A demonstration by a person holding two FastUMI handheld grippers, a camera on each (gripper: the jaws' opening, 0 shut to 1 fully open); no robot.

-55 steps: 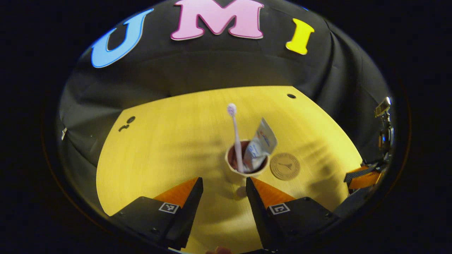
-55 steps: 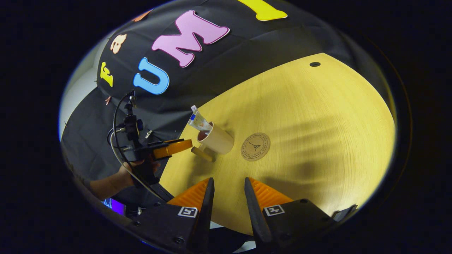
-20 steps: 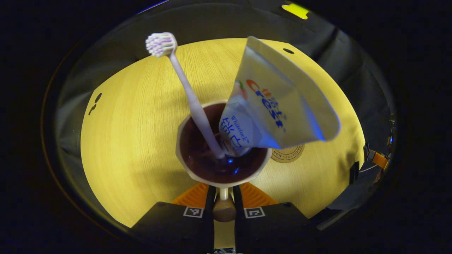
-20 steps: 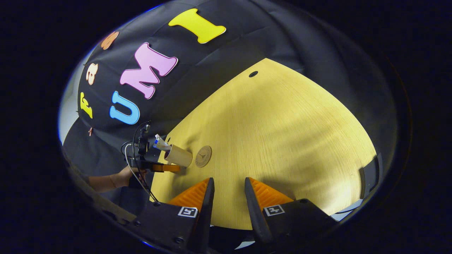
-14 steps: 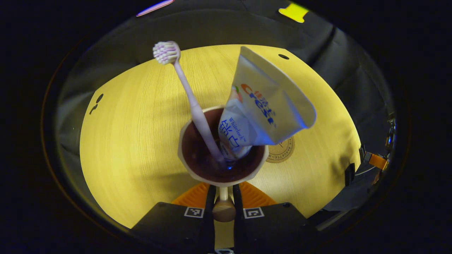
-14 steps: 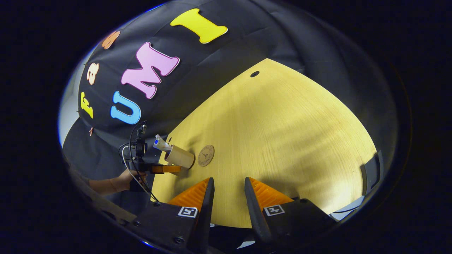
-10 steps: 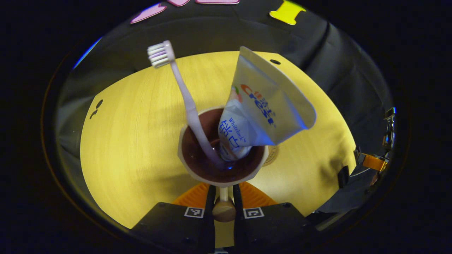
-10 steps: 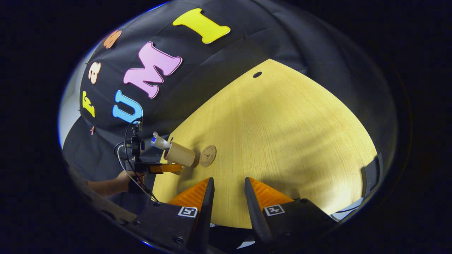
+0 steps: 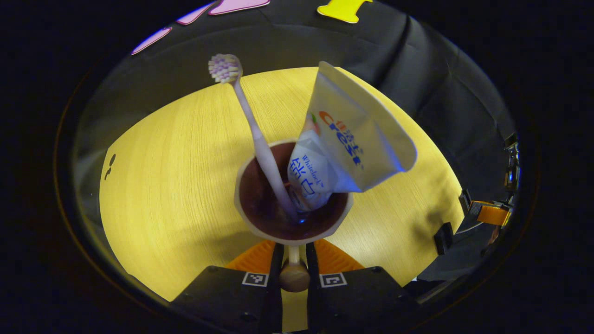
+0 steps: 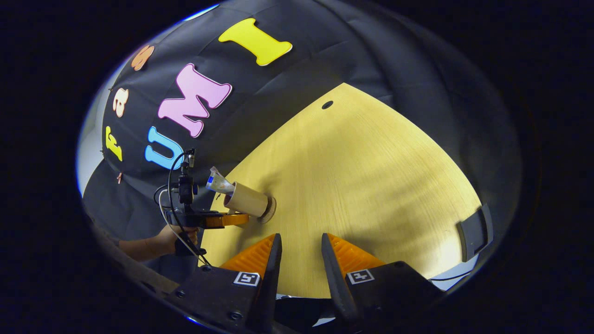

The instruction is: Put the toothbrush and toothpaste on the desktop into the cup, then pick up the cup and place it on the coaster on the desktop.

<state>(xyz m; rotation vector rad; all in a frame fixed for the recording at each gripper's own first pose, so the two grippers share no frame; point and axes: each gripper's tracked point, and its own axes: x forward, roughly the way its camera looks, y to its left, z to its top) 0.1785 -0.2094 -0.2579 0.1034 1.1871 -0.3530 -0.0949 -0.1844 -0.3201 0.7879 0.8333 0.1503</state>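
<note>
1. Since half a second ago the cup (image 9: 292, 218) has travelled sideways across the desk: the coaster (image 10: 269, 208), which then lay clear beside it, now sits largely hidden under the cup's base in the right gripper view.

2. In the left gripper view, the left gripper (image 9: 293, 264) is clamped on the cup's handle (image 9: 294, 274), both fingers pressed against it from either side, the cup's dark inside facing the camera.

3. The toothbrush (image 9: 253, 130) stands in the cup, leaning up and to the left, bristle head at the top.

4. The toothpaste tube (image 9: 345, 139) stands in the same cup to the right of the brush, cap end down, its flat crimped end fanned out above the rim.

5. From the right gripper view, the cup appears small at the far left of the yellow wooden desktop (image 10: 371, 185), over the coaster; whether it rests on it or is just above it cannot be told.

6. A person's hand (image 10: 169, 239) grips the left tool's handle beside the desk edge.

7. The right gripper (image 10: 298, 260) hangs well apart from the cup near the desk's near edge, its fingers spread with nothing between them.
</note>
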